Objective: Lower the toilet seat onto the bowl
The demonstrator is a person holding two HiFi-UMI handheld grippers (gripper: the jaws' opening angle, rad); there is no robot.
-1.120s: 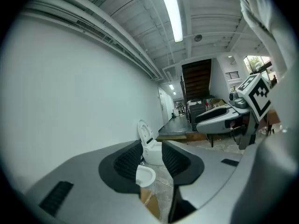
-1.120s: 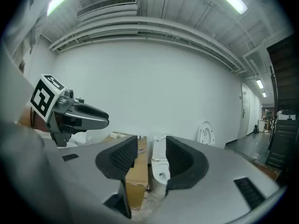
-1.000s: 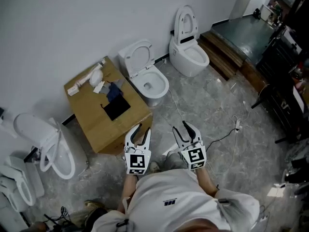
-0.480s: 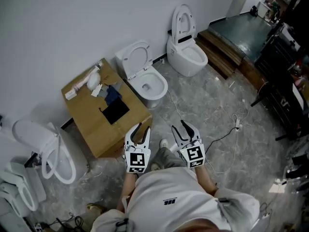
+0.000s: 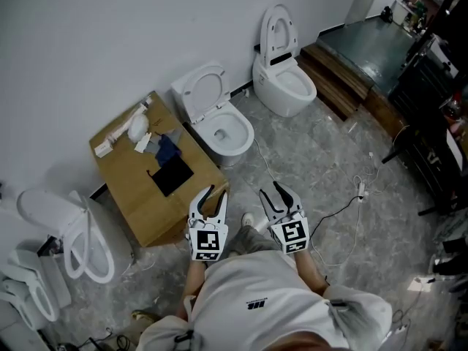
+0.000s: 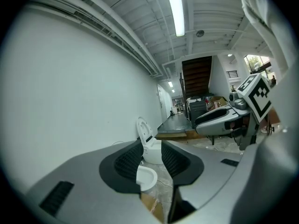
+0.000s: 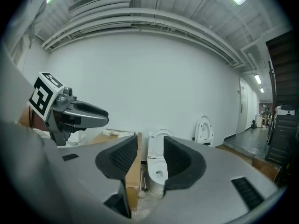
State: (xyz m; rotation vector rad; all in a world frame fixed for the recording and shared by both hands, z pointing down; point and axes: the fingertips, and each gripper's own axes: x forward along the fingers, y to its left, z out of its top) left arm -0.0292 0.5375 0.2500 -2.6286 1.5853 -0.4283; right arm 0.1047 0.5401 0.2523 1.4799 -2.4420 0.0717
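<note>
Carried the left claw (image 5: 217,193) low ahead of the chest, spread only a crack and pinching nothing; had just eased it a shade narrower. Carried the right claw (image 5: 270,189) just beside it, likewise parted a little and empty. Pointed both almost level, a touch downward, toward the toilets. Read that as an approach, with neither claw touching anything.

Stood on a grey marbled floor (image 5: 322,159), a thin cable (image 5: 342,205) straggling over it to the right. Had a cardboard box (image 5: 139,192) just ahead on the left, near the left claw, with a black panel (image 5: 174,175), a blue cloth (image 5: 167,148) and some white bits lying on top. Left a spare toilet (image 5: 80,229) on its side at the far left edge, loose seats beside it.

Found the task's thing just past the box: the nearest toilet (image 5: 228,131) by the wall, its seat (image 5: 202,90) tipped up toward the wall, the bowl open below, well apart from both claws. Framed that toilet in the gap of the right gripper view, so took the right claw as the likelier one to hook the rim and tip it forward. Judged the lowering not yet begun.

Spotted a second toilet (image 5: 285,82) further right, lid up too. Closed off the room with a plain white wall (image 5: 110,35) and a dark raised platform (image 5: 365,53) at the far right.
</note>
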